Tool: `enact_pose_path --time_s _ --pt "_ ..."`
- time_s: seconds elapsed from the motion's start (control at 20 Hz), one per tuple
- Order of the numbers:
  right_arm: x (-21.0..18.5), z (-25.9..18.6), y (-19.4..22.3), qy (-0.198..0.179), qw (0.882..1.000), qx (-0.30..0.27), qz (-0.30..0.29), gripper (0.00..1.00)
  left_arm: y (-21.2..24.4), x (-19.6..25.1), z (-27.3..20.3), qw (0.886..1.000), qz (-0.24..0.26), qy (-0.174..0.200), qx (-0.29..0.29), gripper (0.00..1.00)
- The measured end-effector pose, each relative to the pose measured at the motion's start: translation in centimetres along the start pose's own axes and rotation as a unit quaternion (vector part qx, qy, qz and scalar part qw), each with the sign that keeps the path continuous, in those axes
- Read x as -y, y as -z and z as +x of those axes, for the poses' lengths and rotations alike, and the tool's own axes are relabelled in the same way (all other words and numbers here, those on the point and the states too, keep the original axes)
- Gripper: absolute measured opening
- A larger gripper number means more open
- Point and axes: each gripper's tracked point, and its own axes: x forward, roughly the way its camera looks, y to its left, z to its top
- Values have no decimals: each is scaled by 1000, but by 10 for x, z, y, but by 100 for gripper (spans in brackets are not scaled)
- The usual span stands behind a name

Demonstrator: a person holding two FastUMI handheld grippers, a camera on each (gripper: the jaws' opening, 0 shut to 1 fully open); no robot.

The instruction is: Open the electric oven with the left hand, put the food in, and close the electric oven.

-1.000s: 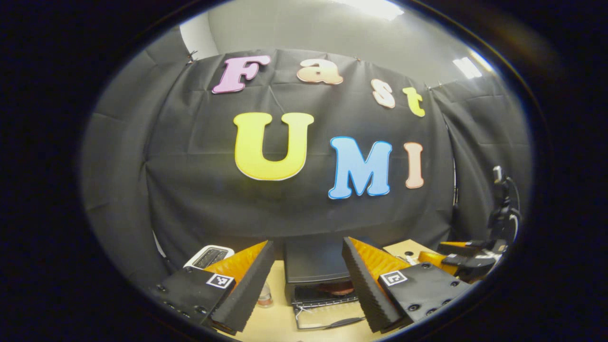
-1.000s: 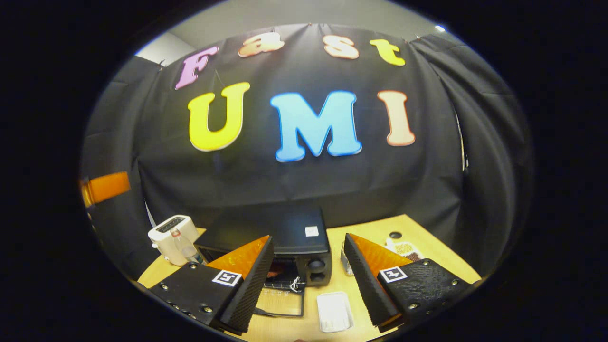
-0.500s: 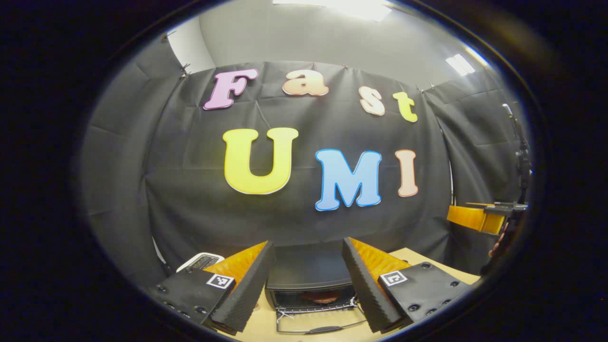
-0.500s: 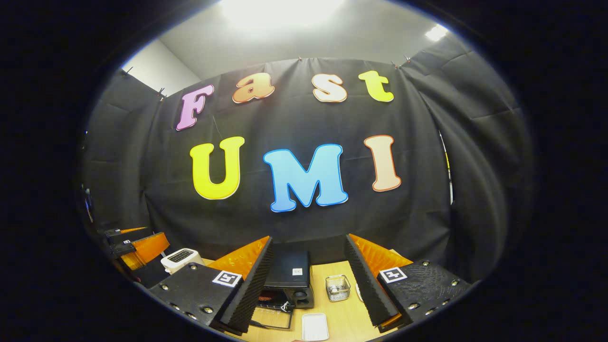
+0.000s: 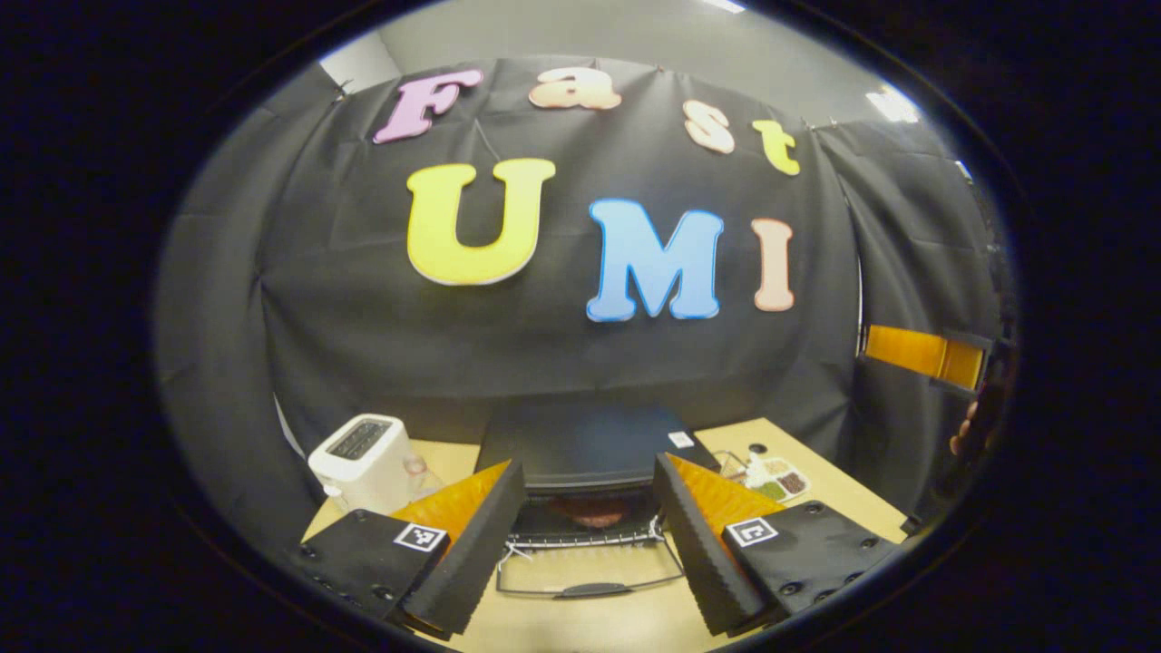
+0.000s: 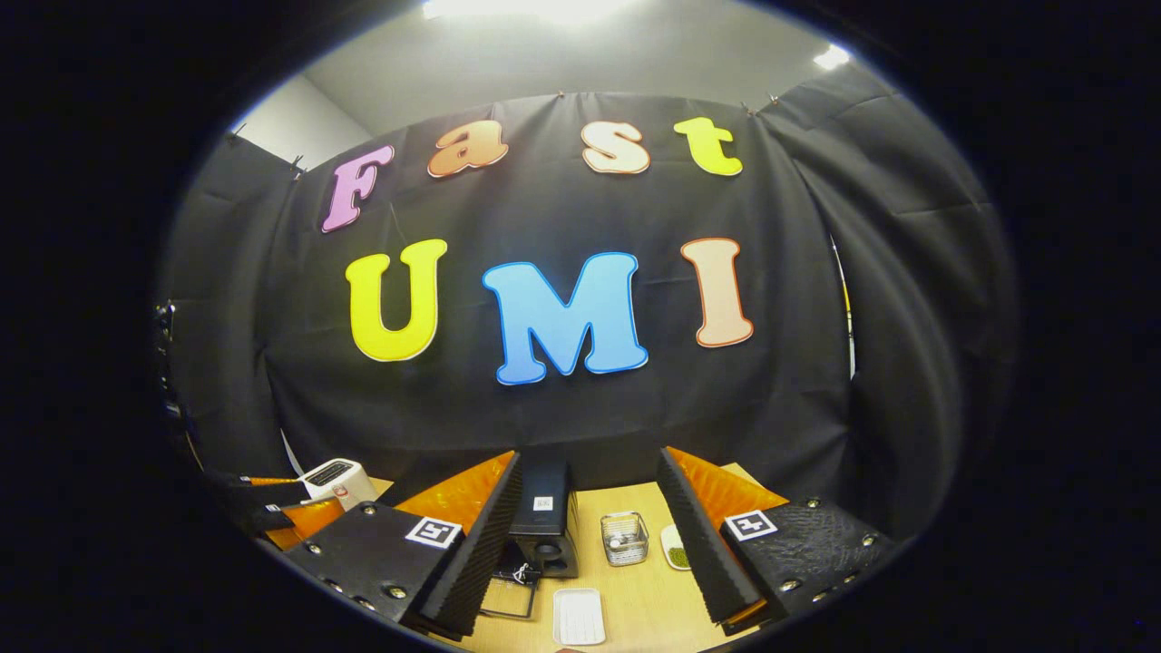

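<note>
On the left of the counter stands a white toaster. Next to it is the black oven with its door folded down flat. The food sits inside on the rack. The left gripper has its fingers spread wide, holding nothing. In the right gripper view, the right gripper is spread and holding nothing too, above a white tray.

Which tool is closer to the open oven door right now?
Left. The left tool faces the oven door just ahead; the right tool sits farther back, off to its right.
</note>
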Motion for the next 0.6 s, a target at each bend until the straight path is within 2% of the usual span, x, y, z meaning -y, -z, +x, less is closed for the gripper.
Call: enact_pose_path --time_s 0.1,0.15,0.2,0.35,0.4,0.45,0.55,0.6 --pt "1 1 0 -1 1000 -1 -3 90 34 5 9 999 -12 7 -45 100" --pt "1 0 0 -2 1000 0 -5 90 53 6 10 997 -19 12 -73 96" --pt "2 1 0 -2 1000 2 -6 90 70 8 10 995 -25 16 -98 100" --pt "10 0 4 3 1000 -2 -12 90 112 14 20 987 -33 19 -154 92" --pt "13 -1 5 5 1000 -5 -12 83 127 13 21 984 -31 17 -174 100" --pt "16 -1 7 8 1000 -7 -11 91 142 12 23 980 -28 15 -195 96" --pt "24 0 9 18 1000 -10 -12 92 174 11 27 971 -24 17 -238 96" --pt "27 -2 10 19 1000 -12 -11 93 190 17 24 964 -25 20 -264 100"
